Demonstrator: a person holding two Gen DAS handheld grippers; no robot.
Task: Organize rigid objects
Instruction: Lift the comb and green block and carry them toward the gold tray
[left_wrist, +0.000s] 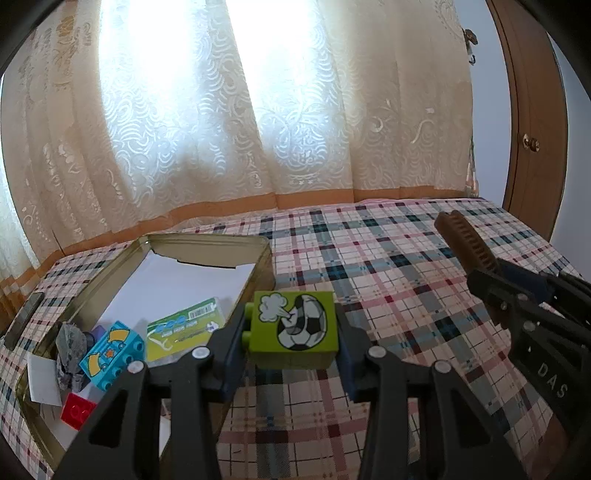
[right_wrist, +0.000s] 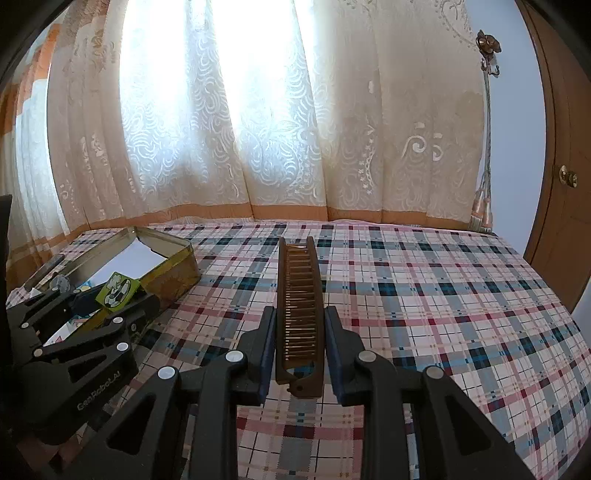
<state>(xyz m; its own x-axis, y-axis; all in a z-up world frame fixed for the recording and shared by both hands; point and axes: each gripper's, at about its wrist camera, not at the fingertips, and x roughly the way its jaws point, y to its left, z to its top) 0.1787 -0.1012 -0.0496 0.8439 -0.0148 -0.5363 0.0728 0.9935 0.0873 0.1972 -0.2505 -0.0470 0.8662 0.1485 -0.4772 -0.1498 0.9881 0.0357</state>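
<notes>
My left gripper (left_wrist: 291, 332) is shut on a green toy brick (left_wrist: 294, 328) with a football picture, held above the plaid cloth just right of the open gold tin (left_wrist: 207, 242). The brick also shows in the right wrist view (right_wrist: 118, 291). My right gripper (right_wrist: 299, 339) is shut on a brown folding comb (right_wrist: 300, 310), which points forward above the cloth. The comb also shows in the left wrist view (left_wrist: 467, 240), at the right. The tin holds a blue toy brick (left_wrist: 110, 349), a red brick (left_wrist: 77, 410), a grey stone (left_wrist: 70, 343) and a green card (left_wrist: 184, 326).
The plaid cloth (right_wrist: 424, 302) covers a wide flat surface. A dark phone (left_wrist: 22, 319) lies left of the tin. Lace curtains (left_wrist: 258, 110) hang behind, and a wooden door (right_wrist: 565, 177) stands at the right.
</notes>
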